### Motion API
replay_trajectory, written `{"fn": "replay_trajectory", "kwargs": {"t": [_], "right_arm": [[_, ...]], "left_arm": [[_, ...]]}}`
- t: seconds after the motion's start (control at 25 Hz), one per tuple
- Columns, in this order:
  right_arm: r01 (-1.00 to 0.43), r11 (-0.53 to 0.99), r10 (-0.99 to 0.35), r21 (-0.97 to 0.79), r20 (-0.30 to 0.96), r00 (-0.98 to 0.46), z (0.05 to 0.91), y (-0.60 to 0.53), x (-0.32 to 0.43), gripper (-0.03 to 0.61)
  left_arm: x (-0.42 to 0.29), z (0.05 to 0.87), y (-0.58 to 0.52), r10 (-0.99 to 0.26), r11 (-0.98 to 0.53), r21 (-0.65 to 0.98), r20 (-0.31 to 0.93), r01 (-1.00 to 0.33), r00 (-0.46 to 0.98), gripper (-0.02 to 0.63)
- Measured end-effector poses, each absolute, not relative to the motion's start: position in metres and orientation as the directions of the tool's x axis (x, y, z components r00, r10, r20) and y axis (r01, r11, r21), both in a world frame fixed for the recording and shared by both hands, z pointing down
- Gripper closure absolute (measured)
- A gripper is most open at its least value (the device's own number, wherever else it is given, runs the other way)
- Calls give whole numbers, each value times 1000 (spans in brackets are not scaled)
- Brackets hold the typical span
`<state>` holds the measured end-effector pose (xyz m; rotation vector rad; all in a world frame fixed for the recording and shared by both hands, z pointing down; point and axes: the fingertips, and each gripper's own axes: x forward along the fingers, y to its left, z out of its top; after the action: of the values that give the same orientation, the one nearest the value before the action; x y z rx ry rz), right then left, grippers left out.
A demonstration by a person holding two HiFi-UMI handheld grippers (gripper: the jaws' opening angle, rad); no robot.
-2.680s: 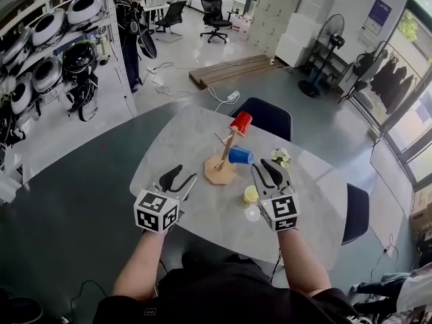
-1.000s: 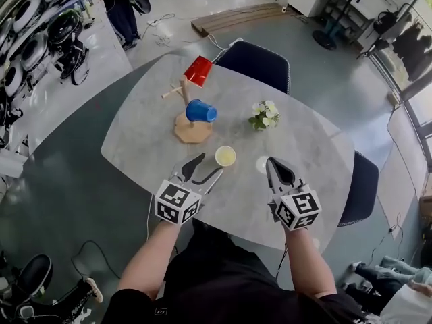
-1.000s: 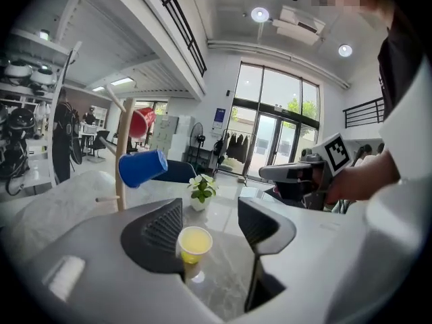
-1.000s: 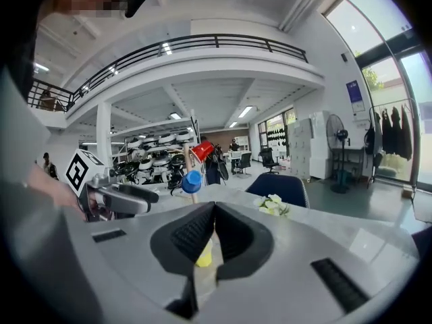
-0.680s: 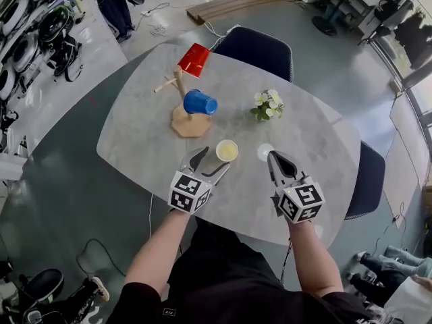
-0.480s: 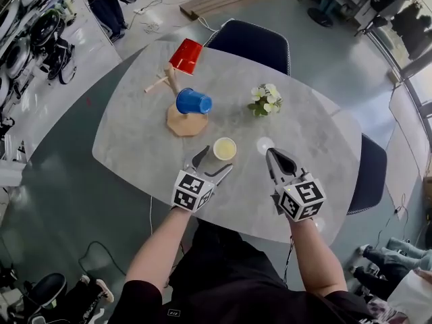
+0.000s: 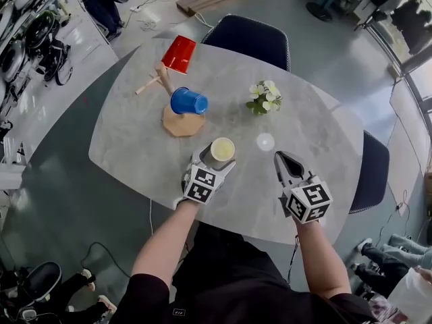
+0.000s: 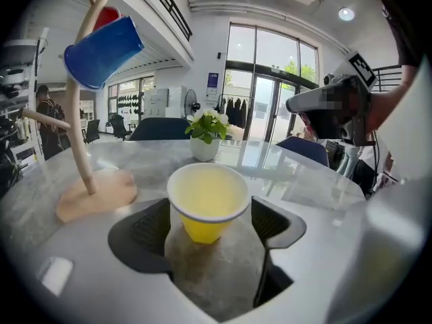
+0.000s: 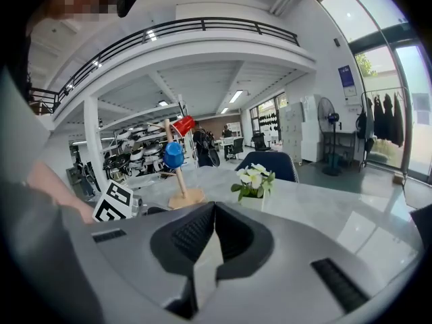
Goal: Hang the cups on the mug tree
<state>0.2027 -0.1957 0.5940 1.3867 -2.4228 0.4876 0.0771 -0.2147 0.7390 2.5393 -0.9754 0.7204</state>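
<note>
The person wears a black short-sleeved top (image 7: 209,282) that fills the head view at six o'clock. Its sleeves (image 7: 143,294) are loose and leave both forearms (image 7: 165,235) bare. A small white mark (image 7: 178,312) sits on the fabric at about seven o'clock, near the bottom edge.

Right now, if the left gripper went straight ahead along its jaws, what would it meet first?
The yellow cup. It stands upright on the table, already between the left gripper's opening jaws, and neither seems to press on it. The small flower pot lies further along that line, probably well beyond.
</note>
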Motion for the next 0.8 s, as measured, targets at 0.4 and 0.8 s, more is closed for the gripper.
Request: {"fn": "replay_trajectory", "kwargs": {"t": [0.4,0.8], "right_arm": [[-874,467,-775,-135,413,-478,580,-198,219,565],[-861,482,-788,-161,352,-506,549,-198,217,565]], "left_arm": [[83,735,-227,-551,-698,102,556,-709,622,270],[79,670,-223,-605,-668,98,507,-738,614,275]]}}
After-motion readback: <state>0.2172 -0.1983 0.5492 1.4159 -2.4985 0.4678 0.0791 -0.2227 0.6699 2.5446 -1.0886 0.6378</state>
